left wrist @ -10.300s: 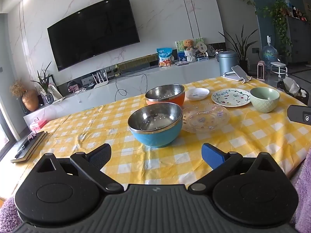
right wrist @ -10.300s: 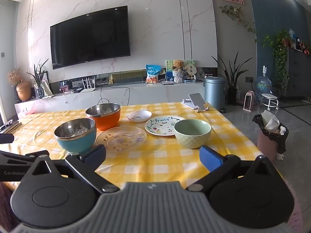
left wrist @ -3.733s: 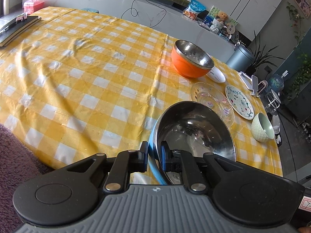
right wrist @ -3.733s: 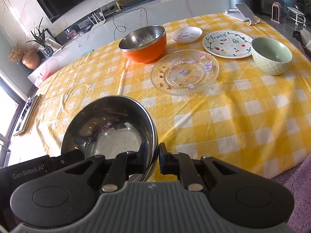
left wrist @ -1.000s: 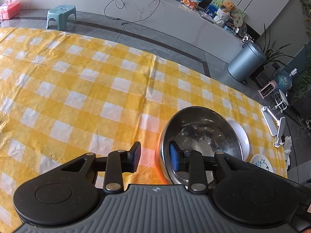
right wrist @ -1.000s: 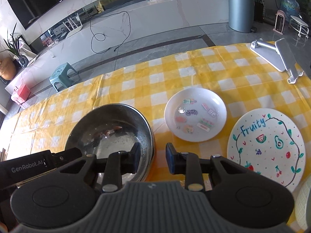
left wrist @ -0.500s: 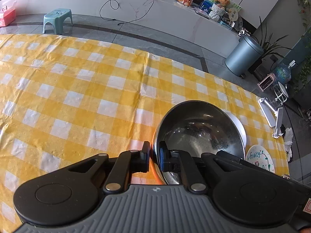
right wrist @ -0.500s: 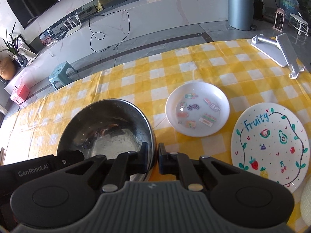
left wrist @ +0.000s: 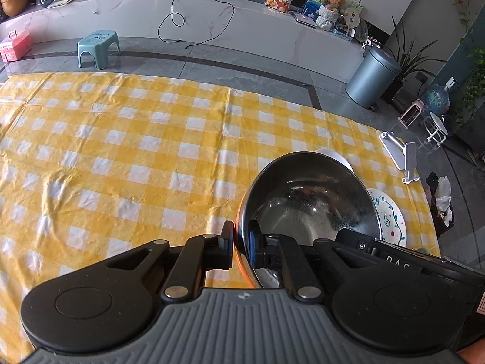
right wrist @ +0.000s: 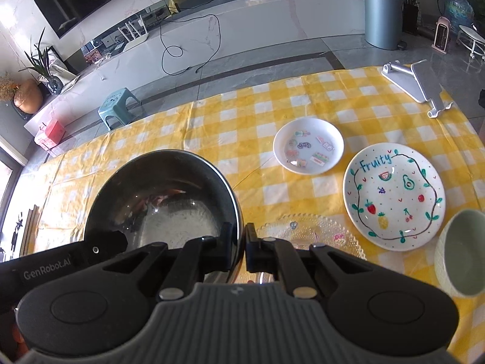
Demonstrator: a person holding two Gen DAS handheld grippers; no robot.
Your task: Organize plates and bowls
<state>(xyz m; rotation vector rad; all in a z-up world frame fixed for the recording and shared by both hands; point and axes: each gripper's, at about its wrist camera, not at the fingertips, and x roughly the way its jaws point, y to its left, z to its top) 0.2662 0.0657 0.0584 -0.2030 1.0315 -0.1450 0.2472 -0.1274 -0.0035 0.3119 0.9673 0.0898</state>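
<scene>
A steel bowl with an orange outside (left wrist: 306,200) fills the lower right of the left wrist view. My left gripper (left wrist: 241,242) is shut on its left rim. In the right wrist view the same bowl (right wrist: 160,200) is at lower left and my right gripper (right wrist: 239,247) is shut on its right rim. Each gripper's body shows in the other's view. A small white sticker plate (right wrist: 308,146), a white "Fruity" plate (right wrist: 393,195), a clear glass plate (right wrist: 312,233) and a pale green bowl (right wrist: 460,261) lie to the right.
The table has a yellow checked cloth (left wrist: 121,157). A white phone stand (right wrist: 415,86) sits at the far right edge. Beyond the table are a teal stool (left wrist: 97,49), a grey bin (left wrist: 371,82) and a long white TV bench (left wrist: 212,30).
Half a second ago both grippers had just closed on the bowl's rim; before that they were open around it. Now the bowl sits nearer the glass plate, with more of the table's far edge in view.
</scene>
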